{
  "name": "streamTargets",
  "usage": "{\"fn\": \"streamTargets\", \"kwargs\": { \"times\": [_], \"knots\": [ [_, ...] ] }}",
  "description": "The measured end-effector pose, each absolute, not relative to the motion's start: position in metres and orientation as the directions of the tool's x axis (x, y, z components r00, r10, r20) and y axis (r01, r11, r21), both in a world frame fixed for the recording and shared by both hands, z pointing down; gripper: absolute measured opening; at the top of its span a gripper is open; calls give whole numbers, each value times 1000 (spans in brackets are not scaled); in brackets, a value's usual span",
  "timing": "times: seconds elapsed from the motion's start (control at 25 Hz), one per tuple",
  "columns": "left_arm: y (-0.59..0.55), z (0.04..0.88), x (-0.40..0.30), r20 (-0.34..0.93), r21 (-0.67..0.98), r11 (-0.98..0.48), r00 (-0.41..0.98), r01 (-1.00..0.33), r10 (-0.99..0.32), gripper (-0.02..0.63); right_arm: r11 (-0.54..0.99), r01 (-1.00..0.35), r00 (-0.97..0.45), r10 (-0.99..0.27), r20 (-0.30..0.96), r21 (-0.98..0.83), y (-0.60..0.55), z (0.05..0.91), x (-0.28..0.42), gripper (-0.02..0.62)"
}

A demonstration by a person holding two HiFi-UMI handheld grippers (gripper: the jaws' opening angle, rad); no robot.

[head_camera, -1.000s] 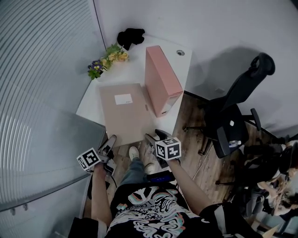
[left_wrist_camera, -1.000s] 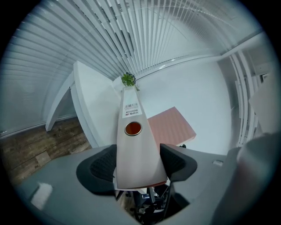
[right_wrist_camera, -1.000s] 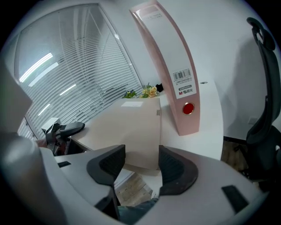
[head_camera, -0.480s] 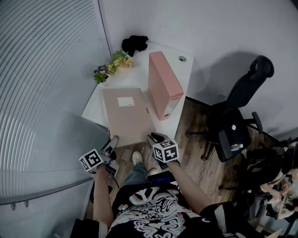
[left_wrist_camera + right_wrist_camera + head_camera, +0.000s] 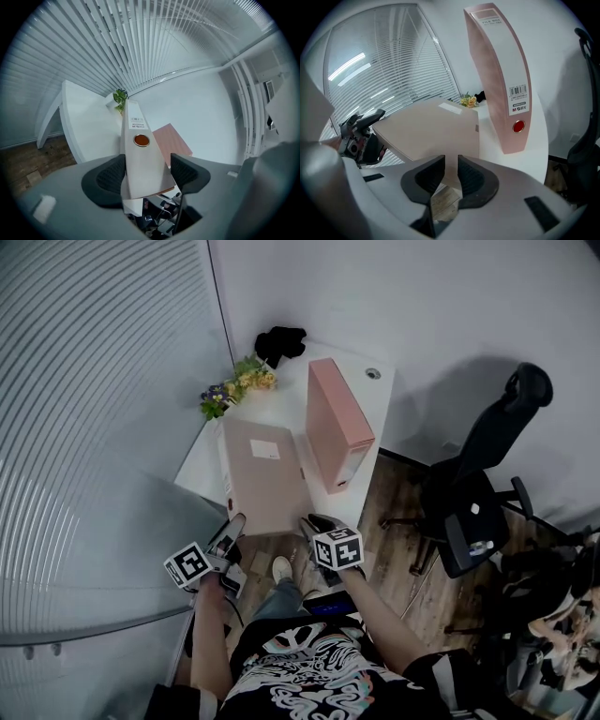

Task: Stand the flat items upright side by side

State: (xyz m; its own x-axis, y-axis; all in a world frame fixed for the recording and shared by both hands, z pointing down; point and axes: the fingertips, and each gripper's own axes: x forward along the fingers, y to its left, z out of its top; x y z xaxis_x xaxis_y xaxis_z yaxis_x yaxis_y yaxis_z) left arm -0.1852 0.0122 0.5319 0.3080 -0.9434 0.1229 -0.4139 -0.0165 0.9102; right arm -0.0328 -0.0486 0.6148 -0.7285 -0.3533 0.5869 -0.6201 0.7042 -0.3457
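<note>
— How far along are they?

— About halfway, I'd say. The tall pink file box [image 5: 339, 427] already stands upright on the white table [image 5: 286, 401], upper middle of the head view. The flat tan cardboard file box [image 5: 265, 474] isn't up yet: it sits just left of the pink one, tilted, with its near edge raised off the table.

— And the claws?

— Both on that near edge, lower centre of the picture. The left claw [image 5: 147, 159] has its jaws spread wide with the box's spine filling the gap, pads against both sides. The right claw [image 5: 451, 161] has just been closing, and its jaws now pinch the box's near corner.

— What's left?

— Tipping it fully upright and setting it beside the pink one, I reckon.
</note>
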Motion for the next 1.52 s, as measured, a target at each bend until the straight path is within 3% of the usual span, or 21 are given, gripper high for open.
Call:
{"fn": "streamTargets", "kwargs": {
  "times": [0.2, 0.32, 1.52],
  "knots": [
    [7, 522, -180, 161, 874, -17, 323, -486, -933, 273, 692, -631, -728, -372, 577, -351, -61, 611, -34, 71],
    [3, 513, -169, 103, 883, -82, 361, -463, -927, 268, 685, -637, -727, -379, 573, -354, -64, 610, -34, 64],
    [-13, 468, -125, -2, 822, -267, 466, -503, -885, 235, 647, -636, -738, -352, 575, -421, -76, 606, -47, 56]
  ]
}}
